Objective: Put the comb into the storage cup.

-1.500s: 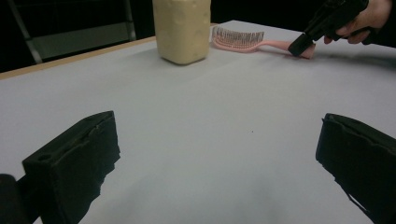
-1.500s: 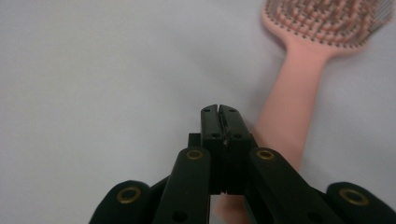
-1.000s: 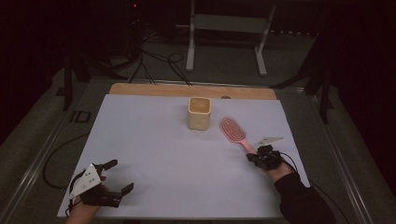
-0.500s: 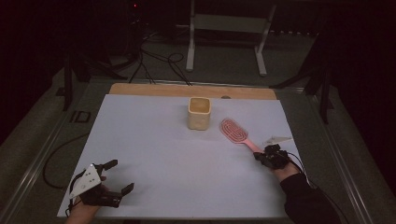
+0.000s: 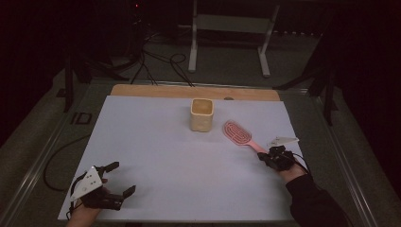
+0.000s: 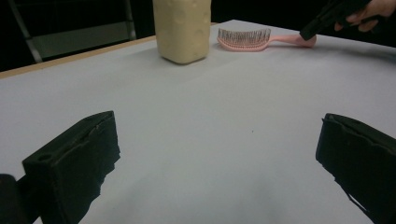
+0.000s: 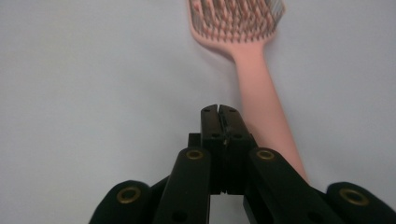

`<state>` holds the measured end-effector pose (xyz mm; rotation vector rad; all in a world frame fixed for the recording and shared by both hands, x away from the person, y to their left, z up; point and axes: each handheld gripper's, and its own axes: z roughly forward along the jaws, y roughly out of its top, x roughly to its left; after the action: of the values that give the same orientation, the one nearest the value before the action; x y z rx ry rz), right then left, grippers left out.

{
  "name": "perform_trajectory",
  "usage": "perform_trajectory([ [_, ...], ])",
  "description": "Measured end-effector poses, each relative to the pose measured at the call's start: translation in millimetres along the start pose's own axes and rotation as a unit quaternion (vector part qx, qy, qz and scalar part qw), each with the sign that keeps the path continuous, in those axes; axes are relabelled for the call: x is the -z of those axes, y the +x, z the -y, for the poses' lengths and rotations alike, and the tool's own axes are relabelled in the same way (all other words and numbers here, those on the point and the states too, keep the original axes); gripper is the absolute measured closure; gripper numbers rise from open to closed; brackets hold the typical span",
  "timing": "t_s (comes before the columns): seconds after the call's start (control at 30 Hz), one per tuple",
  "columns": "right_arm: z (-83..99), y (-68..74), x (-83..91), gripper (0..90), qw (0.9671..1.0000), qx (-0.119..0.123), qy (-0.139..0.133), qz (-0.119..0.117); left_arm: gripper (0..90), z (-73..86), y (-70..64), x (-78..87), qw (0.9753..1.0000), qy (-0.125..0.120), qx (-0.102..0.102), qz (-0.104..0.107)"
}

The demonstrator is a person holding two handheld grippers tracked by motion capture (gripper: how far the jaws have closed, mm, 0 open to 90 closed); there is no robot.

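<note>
A pink hairbrush (image 5: 236, 133) lies bristles up on the white table (image 5: 156, 142), to the right of a cream cup (image 5: 202, 115). My right gripper (image 5: 263, 157) sits at the end of the brush handle. In the right gripper view its jaws (image 7: 218, 110) are shut against each other with nothing between them, and the pink handle (image 7: 261, 107) lies just to their right. My left gripper (image 5: 124, 178) rests near the front left edge, wide open and empty. The left gripper view looks between its jaws (image 6: 215, 154) to the cup (image 6: 182, 28), the brush (image 6: 243, 38) and the right gripper (image 6: 312, 29) beyond.
A wooden strip (image 5: 156, 91) runs along the table's far edge. Beyond it, cables (image 5: 156, 61) and a metal stand (image 5: 227, 23) sit on the floor. A cable (image 5: 56, 156) trails off the left side.
My right gripper has shifted a little to the right beside the end of the brush handle. The brush, the cup and the left gripper stay where they were.
</note>
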<state>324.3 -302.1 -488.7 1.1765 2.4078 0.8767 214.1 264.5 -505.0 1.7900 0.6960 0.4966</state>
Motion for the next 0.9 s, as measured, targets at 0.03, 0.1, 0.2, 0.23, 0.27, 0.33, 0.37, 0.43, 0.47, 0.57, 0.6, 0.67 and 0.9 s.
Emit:
perform_trajectory([
  [0.03,-1.9,0.0,1.7,89.6,1.0000,0.003,-0.002,-0.002,0.0,0.0,0.0,0.0,1.0000,-0.001,0.000,0.000],
  [0.1,-5.7,-0.4,4.8,89.5,1.0000,0.006,-0.004,-0.002,0.0,0.0,0.2,0.0,1.0000,0.000,0.000,0.000],
  [0.2,-11.2,-1.1,8.9,86.2,0.9999,0.012,-0.005,-0.002,0.0,0.0,0.1,-0.1,1.0000,0.000,0.000,0.000],
  [0.23,-13.0,-1.0,9.7,83.9,0.9999,0.013,-0.005,-0.005,0.0,0.0,0.1,-0.1,1.0000,0.000,0.000,0.000],
  [0.27,-14.8,-0.7,10.8,82.1,0.9998,0.019,-0.004,-0.004,0.0,0.0,0.1,-0.1,1.0000,0.000,0.000,0.000],
  [0.33,-18.4,-1.0,12.7,77.4,0.9998,0.020,-0.004,-0.005,0.0,0.0,0.2,-0.1,1.0000,0.000,0.001,0.001],
  [0.37,-20.1,-1.2,13.4,73.6,0.9997,0.025,-0.004,-0.005,0.0,0.1,0.2,-0.2,1.0000,0.000,0.000,0.001],
  [0.43,-23.1,-0.9,14.8,65.4,0.9996,0.026,-0.003,-0.006,0.0,0.1,-0.1,-0.4,1.0000,0.001,0.000,0.002],
  [0.47,-24.4,-1.6,15.3,60.7,0.9996,0.027,-0.006,-0.008,0.0,-0.1,-0.2,-0.4,1.0000,0.001,0.000,0.002],
  [0.57,-27.8,-1.3,16.4,46.8,0.9993,0.033,-0.006,-0.016,0.0,0.0,-0.1,-0.3,1.0000,0.000,0.001,0.002],
  [0.6,-28.8,-1.4,16.3,42.9,0.9992,0.035,-0.004,-0.019,0.0,0.0,0.1,-0.1,1.0000,0.000,0.000,0.002],
  [0.67,-30.6,-1.2,15.1,37.4,0.9989,0.039,0.001,-0.025,0.0,-0.1,0.1,-0.1,1.0000,0.000,0.001,0.002],
  [0.9,-34.3,-0.7,9.6,17.5,0.9976,0.046,0.015,-0.050,0.0,-0.1,0.2,0.0,1.0000,0.000,0.001,0.002],
])
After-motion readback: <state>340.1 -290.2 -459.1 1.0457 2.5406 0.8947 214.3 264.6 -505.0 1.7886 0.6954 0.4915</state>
